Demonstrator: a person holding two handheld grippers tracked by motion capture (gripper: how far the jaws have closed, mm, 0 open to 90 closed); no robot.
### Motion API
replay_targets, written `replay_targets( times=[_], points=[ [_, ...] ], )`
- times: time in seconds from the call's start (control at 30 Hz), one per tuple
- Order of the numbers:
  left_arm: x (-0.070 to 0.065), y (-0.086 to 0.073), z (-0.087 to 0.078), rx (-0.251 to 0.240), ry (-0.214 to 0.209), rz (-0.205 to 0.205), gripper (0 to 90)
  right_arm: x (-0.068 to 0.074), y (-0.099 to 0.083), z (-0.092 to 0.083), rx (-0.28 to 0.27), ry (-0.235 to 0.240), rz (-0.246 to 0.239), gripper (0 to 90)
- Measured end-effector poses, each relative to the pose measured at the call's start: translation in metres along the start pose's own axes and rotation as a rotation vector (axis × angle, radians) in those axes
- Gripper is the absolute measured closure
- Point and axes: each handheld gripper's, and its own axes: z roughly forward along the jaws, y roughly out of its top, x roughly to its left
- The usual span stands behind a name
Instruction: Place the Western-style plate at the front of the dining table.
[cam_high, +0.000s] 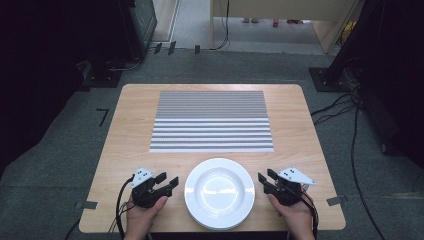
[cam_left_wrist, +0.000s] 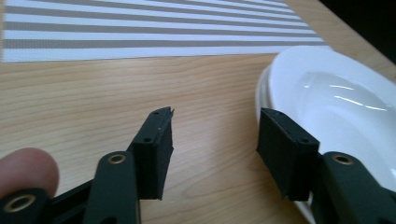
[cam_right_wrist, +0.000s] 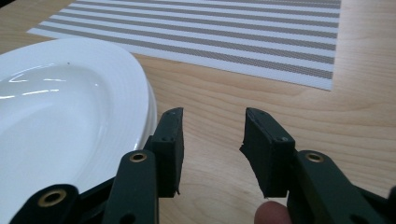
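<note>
A white plate (cam_high: 220, 192) sits on the wooden table (cam_high: 130, 130) near its front edge, and a second rim shows just under it. My left gripper (cam_high: 168, 179) rests left of the plate, open, with only bare wood between its jaws. In the left gripper view the left gripper (cam_left_wrist: 215, 126) points past the plate (cam_left_wrist: 336, 102), whose edge lies just beyond the right jaw. My right gripper (cam_high: 266, 175) is on the plate's right side, also open and holding nothing. The right gripper view has the right gripper (cam_right_wrist: 212, 121) over wood, with the plate (cam_right_wrist: 60, 102) close beside its left jaw.
A grey-and-white striped placemat (cam_high: 211, 121) lies flat across the middle and far half of the table, also seen as the placemat (cam_left_wrist: 140, 28) and the placemat (cam_right_wrist: 224, 28). Cables run over the floor to the right of the table.
</note>
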Motion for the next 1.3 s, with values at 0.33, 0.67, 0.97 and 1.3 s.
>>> replay_targets(
  times=[0.33, 0.67, 0.97, 1.3],
  points=[
    [-0.009, 0.0, 0.002, 0.008, -0.12, -0.004, 53.3, 0.004, 0.001, -0.003, 0.003, 0.076, 0.057, 66.9],
    [-0.009, 0.001, 0.003, 0.054, -0.18, -0.052, 55.6, 0.008, 0.001, -0.003, 0.031, 0.194, 0.119, 73.2],
    [-0.013, 0.0, 0.008, 0.113, -0.273, -0.049, 61.2, 0.001, 0.0, -0.001, 0.101, 0.3, 0.266, 84.6],
    [-0.015, -0.001, 0.01, 0.157, -0.254, -0.039, 59.7, 0.001, 0.0, -0.003, 0.117, 0.29, 0.297, 86.3]
  ],
)
